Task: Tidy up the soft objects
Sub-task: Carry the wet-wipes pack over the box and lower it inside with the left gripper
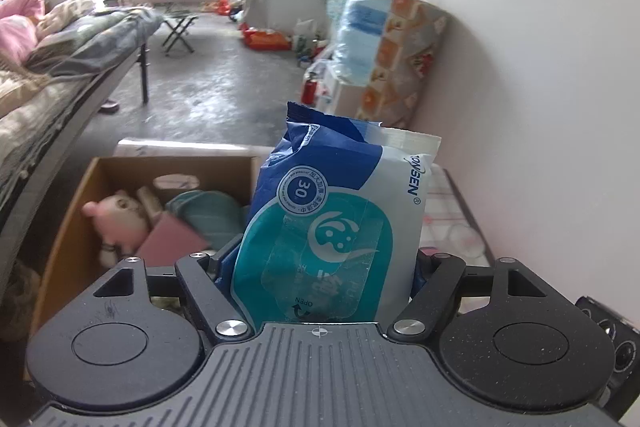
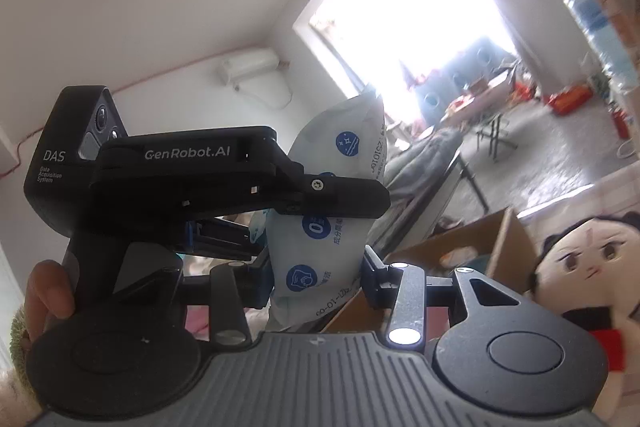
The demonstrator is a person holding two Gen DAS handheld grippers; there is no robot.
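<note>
A blue, teal and white wet-wipes pack (image 1: 340, 223) stands upright between the fingers of my left gripper (image 1: 320, 267), which is shut on it. In the right wrist view the pack's white back (image 2: 324, 227) shows. My right gripper (image 2: 320, 275) is shut on its lower end, while the left gripper (image 2: 344, 195) clamps it higher up. An open cardboard box (image 1: 72, 227) lies ahead to the left with a pink plush toy (image 1: 120, 219), a pink block and a teal soft item inside. A black-haired plush doll (image 2: 580, 267) sits at the right.
A bed with quilts (image 1: 48, 67) runs along the left. A folding stool (image 1: 180, 31) stands on the concrete floor. Bagged bedding and boxes (image 1: 384, 39) line the right wall. A patterned tabletop (image 1: 452, 219) lies under the pack. The box edge (image 2: 500, 239) shows beside the doll.
</note>
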